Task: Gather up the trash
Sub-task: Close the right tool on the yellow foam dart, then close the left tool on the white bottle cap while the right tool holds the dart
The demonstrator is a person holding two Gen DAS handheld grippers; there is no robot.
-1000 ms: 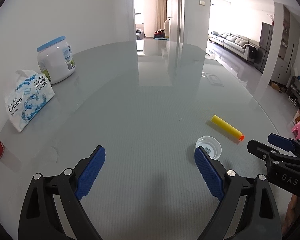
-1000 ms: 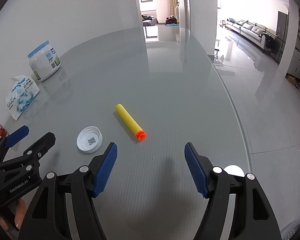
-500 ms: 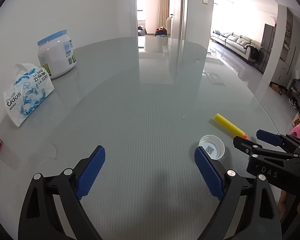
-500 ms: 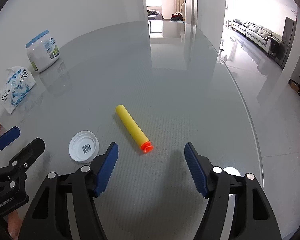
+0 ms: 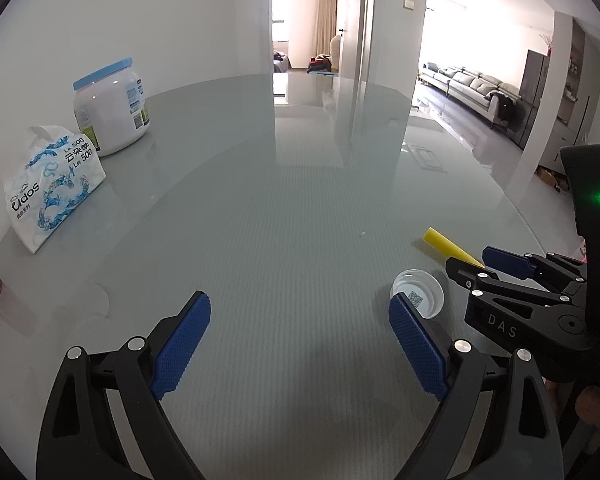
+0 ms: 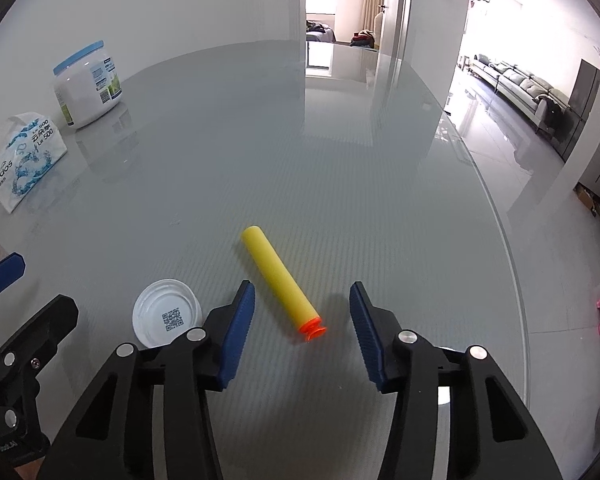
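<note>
Right gripper (image 6: 302, 320) closing around a yellow foam dart with an orange tip (image 6: 280, 282) on the grey glass table (image 6: 260, 152).
Its jaws have just been narrowing, and the dart's orange end lies between the blue pads (image 6: 238, 330), untouched. A white plastic cap (image 6: 166, 312) lies just left of them. The left gripper (image 5: 300, 344) hangs wide apart and empty above bare table.
</note>
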